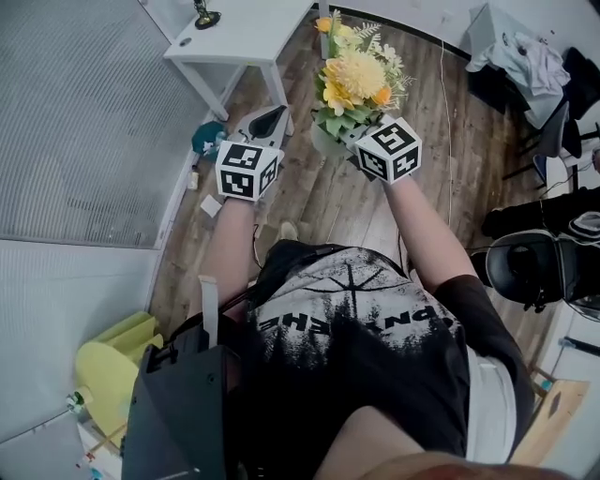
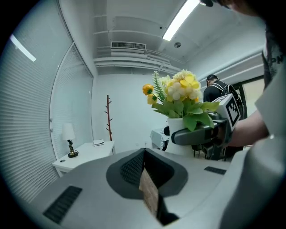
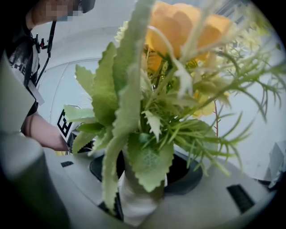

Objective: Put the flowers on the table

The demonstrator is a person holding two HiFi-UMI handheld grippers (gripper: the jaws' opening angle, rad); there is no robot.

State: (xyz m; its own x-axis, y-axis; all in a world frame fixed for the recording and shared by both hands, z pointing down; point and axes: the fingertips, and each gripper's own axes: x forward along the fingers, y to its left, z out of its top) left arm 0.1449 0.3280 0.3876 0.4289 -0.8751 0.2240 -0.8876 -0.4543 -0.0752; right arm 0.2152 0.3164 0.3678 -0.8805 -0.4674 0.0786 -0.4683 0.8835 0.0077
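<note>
flowers (image 1: 354, 75) sit in a white vase (image 3: 135, 203), up in the air over the wood floor (image 1: 469, 141), at 12 o'clock ahead of the person, not on the table yet. right gripper (image 1: 336, 139) has the vase: jaws wide apart but pressed round its body on both sides, leaves spilling over them. vase looks upright in the left gripper view. left gripper (image 1: 272, 114) is at 9 o'clock of the vase, just beside it, jaws together w/ nothing in them.

white table (image 1: 234, 37) lies at 11 o'clock from the flowers, near. a small lamp (image 1: 204, 14) stands at its far end; rest of the top looks mostly bare.

step in hand, imo: carry to the table. to do it well: vase level, grip firm since the bunch looks top-heavy, aim for the bare near part well apart from the lamp, base flat down before the jaws let go. left gripper is free to steady it.

containers: only the vase, holding yellow, orange & cream blooms, broad green leaves, fern sprigs. water inside: can't tell.
</note>
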